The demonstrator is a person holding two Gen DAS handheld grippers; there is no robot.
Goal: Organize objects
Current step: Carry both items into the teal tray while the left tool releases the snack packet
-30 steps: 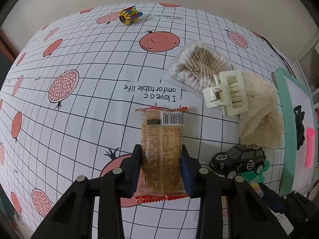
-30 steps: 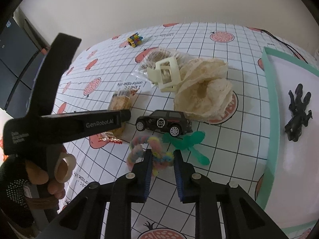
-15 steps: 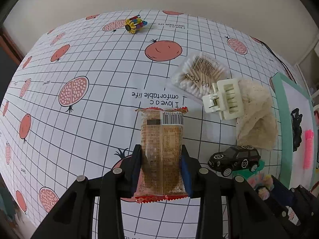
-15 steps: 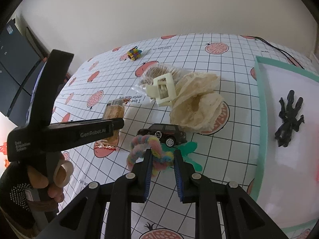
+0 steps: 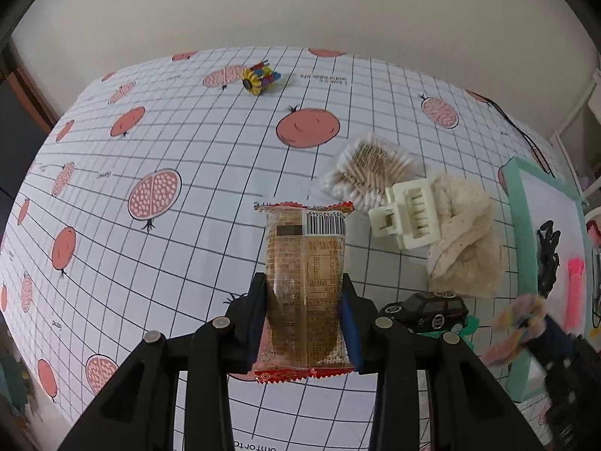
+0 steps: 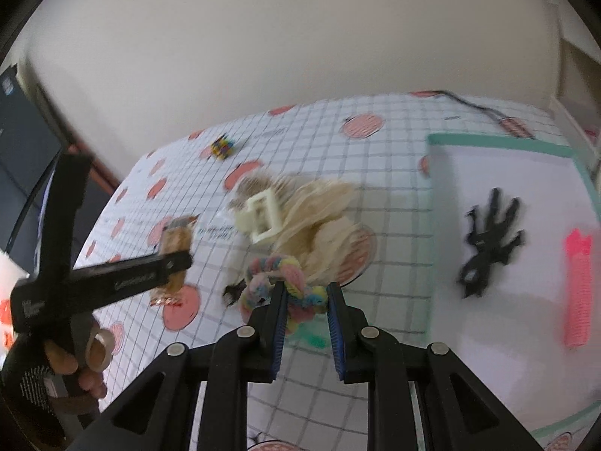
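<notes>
Two grippers are each loaded. The left gripper [image 5: 305,315] has its jaws clamped on the sides of a wrapped snack bar [image 5: 305,282], barcode end pointing away, held above the bench [image 5: 180,143] as it was a second ago. The right gripper [image 6: 306,302] pinches a pastel fuzzy loop [image 6: 280,280]; since the earlier frame it has risen off the bench and swung toward the teal-rimmed tray [image 6: 499,142] at the bench's right edge, which now fills more of the right wrist view. A black hair claw [image 6: 488,242] and a pink roller [image 6: 576,287] lie in the tray. The toy car [image 5: 426,310], cream hair claw [image 5: 407,214], beige scrunchie [image 5: 465,248] and cotton-swab packet [image 5: 370,173] are unmoved.
</notes>
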